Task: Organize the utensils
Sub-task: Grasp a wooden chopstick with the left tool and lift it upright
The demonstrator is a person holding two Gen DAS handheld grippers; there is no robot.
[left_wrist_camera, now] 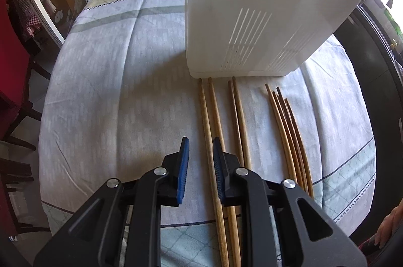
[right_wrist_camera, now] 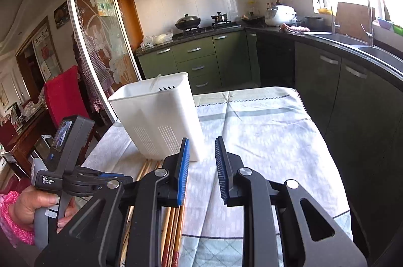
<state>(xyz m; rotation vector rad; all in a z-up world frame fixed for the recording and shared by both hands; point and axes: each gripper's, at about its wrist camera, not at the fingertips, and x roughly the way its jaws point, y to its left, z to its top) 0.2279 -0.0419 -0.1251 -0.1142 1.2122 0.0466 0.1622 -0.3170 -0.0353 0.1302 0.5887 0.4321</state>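
Observation:
Several wooden chopsticks lie side by side on the tablecloth (left_wrist_camera: 113, 90), tips toward a white slotted utensil holder (left_wrist_camera: 252, 15). My left gripper (left_wrist_camera: 200, 139) points steeply down over the leftmost chopstick (left_wrist_camera: 204, 110). Its blue pads stand a little apart, and that chopstick shows in the gap without being pinched. A second pair (left_wrist_camera: 238, 110) and a darker, thinner bunch (left_wrist_camera: 284, 128) lie to the right. My right gripper (right_wrist_camera: 202, 139) is open and holds nothing, just right of the holder (right_wrist_camera: 156, 110), with chopsticks (right_wrist_camera: 173, 229) under its left finger.
A hand (right_wrist_camera: 35, 201) in a pink sleeve grips the left tool's handle. A red chair (right_wrist_camera: 65, 95) and a glass sliding door (right_wrist_camera: 100, 40) stand left of the table. Dark counters with a sink (right_wrist_camera: 352, 40) run along the right. Another hand (left_wrist_camera: 388, 224) rests at the table's right edge.

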